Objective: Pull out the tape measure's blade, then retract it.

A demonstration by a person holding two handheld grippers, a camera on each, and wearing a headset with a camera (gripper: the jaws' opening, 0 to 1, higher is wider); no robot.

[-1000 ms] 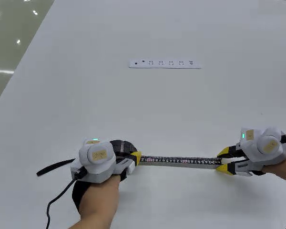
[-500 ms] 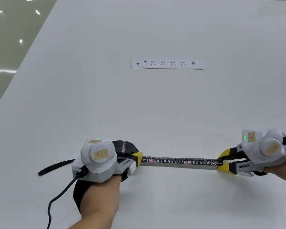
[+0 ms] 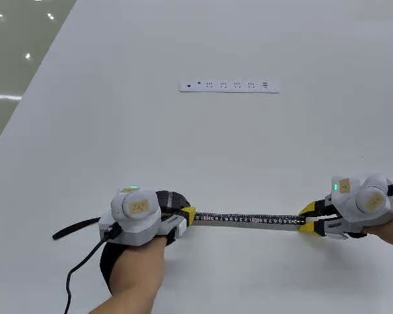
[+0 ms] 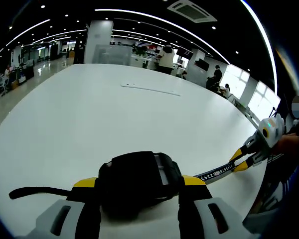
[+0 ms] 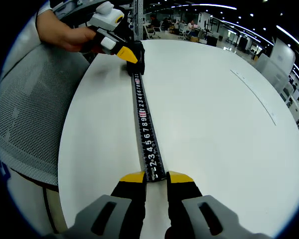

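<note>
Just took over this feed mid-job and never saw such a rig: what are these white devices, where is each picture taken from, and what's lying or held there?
No robot arm: a person holds a two-jaw gripper in each hand. The wide picture comes from a headset camera looking down; each round one from a camera on a gripper, looking along its jaws. The left gripper is shut on the black tape measure case; the right gripper pinches the end of the blade stretched between them over the white table. A power strip lies farther back.
</note>
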